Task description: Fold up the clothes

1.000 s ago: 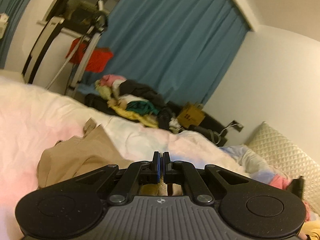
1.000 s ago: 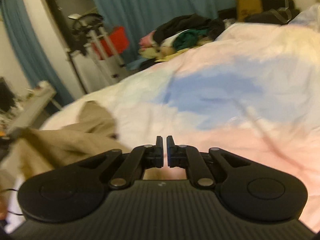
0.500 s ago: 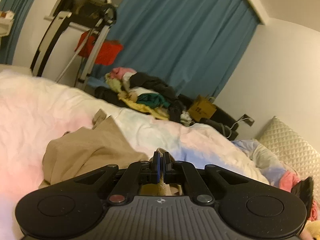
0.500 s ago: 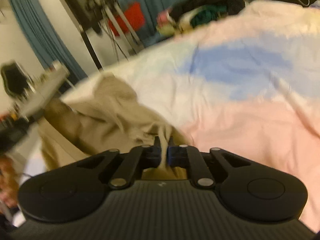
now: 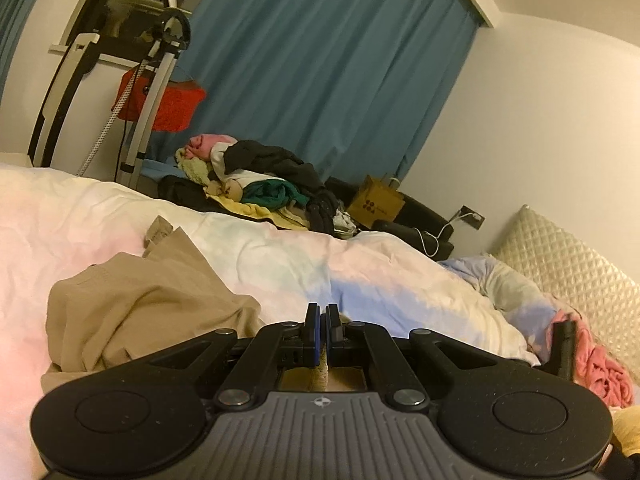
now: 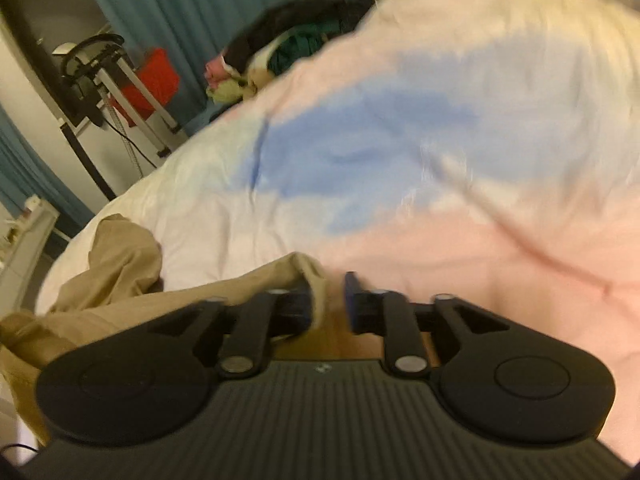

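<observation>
Tan garment (image 5: 144, 312): crumpled on the pastel duvet (image 5: 280, 264) of the bed. Left hand-held gripper (image 5: 321, 326): clamped on a fold of it. Right hand-held gripper (image 6: 329, 300): jaws parted, cloth edge between them.

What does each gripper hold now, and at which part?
The left gripper is shut on an edge of the tan garment. The right gripper stands open; cloth lies between its fingers, unclamped.
</observation>
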`<state>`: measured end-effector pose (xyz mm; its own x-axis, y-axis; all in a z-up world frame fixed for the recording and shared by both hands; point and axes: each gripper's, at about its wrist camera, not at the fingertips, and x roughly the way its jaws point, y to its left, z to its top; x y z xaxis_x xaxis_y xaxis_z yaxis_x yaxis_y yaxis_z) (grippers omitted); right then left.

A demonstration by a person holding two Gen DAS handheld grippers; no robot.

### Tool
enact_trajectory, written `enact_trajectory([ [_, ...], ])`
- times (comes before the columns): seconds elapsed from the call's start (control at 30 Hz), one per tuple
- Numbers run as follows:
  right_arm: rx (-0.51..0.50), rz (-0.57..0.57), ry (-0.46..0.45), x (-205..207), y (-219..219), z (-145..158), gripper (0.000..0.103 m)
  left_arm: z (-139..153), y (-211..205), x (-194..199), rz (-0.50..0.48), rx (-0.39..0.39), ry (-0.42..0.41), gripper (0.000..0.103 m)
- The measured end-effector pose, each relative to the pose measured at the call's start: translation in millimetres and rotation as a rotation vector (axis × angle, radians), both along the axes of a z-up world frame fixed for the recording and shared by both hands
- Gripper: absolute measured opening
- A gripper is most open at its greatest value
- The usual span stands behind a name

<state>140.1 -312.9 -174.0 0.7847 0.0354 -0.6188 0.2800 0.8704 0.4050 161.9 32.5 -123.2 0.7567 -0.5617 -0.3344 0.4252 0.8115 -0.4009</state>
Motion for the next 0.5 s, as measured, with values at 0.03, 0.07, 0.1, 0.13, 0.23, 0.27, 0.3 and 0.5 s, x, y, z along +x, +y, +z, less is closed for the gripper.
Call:
enact_trajectory([
  [0.03, -0.032, -0.006, -0.039, -5.7, 2.6, 7.1, 0.071, 1.4, -0.3, -1.8, -0.004, -0.001, -0.007, 0.002],
  [0.07, -0.059, -0.013, -0.085, -12.7, 5.5, 14.7, 0.077, 2.7, -0.6, -3.7, -0.008, -0.002, -0.015, 0.002],
  [0.1, -0.083, -0.015, -0.126, -18.5, 8.6, 21.5, 0.081, 4.1, -0.9, -5.5, -0.012, -0.003, -0.022, 0.002],
  [0.13, -0.099, -0.006, -0.162, -23.2, 12.4, 27.2, 0.08, 5.4, -1.3, -7.3, -0.015, -0.005, -0.03, 0.002],
  [0.23, -0.129, 0.056, -0.263, -35.3, 29.9, 40.3, 0.08, 9.5, -2.2, -12.8, -0.027, -0.008, -0.052, 0.002],
  [0.27, -0.138, 0.097, -0.292, -36.4, 37.2, 43.4, 0.08, 10.8, -2.5, -14.7, -0.031, -0.009, -0.06, 0.002],
  [0.3, -0.148, 0.161, -0.31, -34.8, 46.0, 45.1, 0.08, 12.2, -2.8, -16.5, -0.035, -0.01, -0.067, 0.002],
  [0.5, -0.313, 0.478, -0.388, -25.0, 107.6, 42.9, 0.078, 20.3, -4.7, -27.5, -0.058, -0.017, -0.112, 0.002],
])
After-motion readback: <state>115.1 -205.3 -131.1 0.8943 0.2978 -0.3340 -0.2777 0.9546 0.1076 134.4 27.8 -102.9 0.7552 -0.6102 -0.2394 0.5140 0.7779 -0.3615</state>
